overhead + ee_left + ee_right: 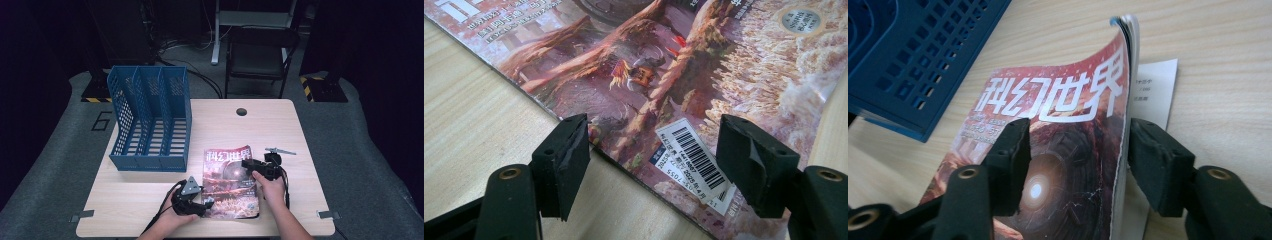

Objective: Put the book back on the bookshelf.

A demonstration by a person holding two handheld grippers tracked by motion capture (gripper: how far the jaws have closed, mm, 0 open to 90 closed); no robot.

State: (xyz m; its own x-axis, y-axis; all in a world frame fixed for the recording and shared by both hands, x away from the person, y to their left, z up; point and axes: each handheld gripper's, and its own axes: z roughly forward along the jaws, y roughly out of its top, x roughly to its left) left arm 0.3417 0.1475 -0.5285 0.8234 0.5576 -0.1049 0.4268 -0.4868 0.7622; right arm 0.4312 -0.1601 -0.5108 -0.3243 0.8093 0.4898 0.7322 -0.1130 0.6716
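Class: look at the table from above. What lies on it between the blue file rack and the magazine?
Nothing. In the high view a bare strip of table separates the file rack from the magazine; the right gripper view shows the same bare wood between them.

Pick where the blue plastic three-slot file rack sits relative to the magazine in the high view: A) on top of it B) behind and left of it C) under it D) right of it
B: the blue plastic three-slot file rack stands on the wooden table farther back and to the left of the red-covered magazine, apart from it.
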